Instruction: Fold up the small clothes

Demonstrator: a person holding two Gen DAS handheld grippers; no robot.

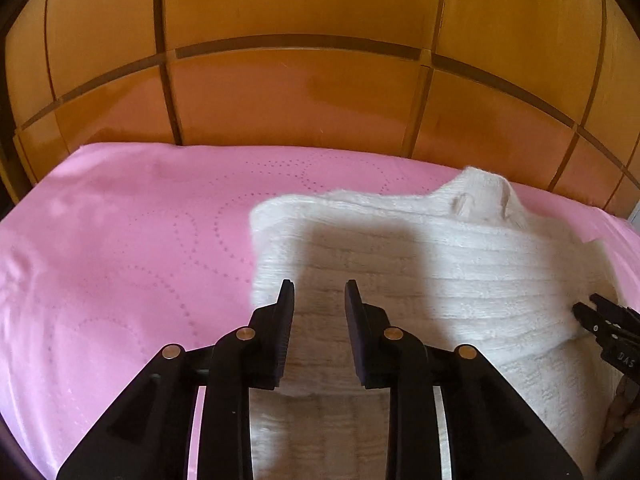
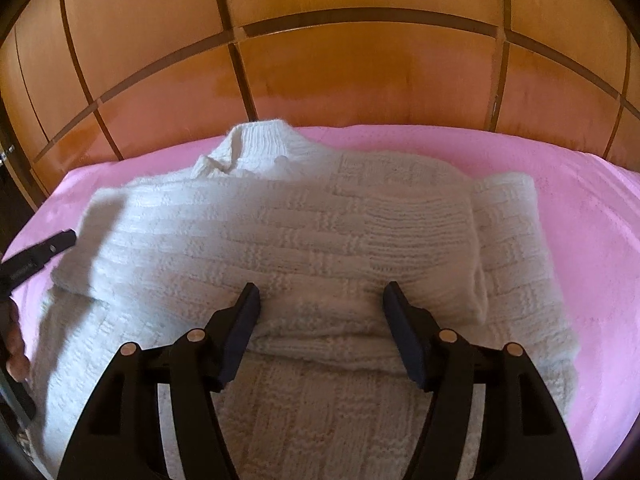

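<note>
A small cream knitted sweater [image 2: 280,232] lies flat on the pink bed cover [image 2: 580,216], its collar toward the headboard. Both sleeves are folded across the body. In the left wrist view the sweater [image 1: 440,264] fills the right half. My left gripper [image 1: 319,290] is open and empty above the sweater's left side. My right gripper [image 2: 320,294] is open and empty above the folded sleeves in the middle of the sweater. The right gripper's tips [image 1: 592,312] show at the right edge of the left wrist view, and the left gripper [image 2: 48,250] shows at the left edge of the right wrist view.
A wooden panelled headboard [image 1: 300,96] rises just behind the bed. Bare pink cover [image 1: 120,248] stretches left of the sweater. My hand [image 2: 14,344] shows at the left edge of the right wrist view.
</note>
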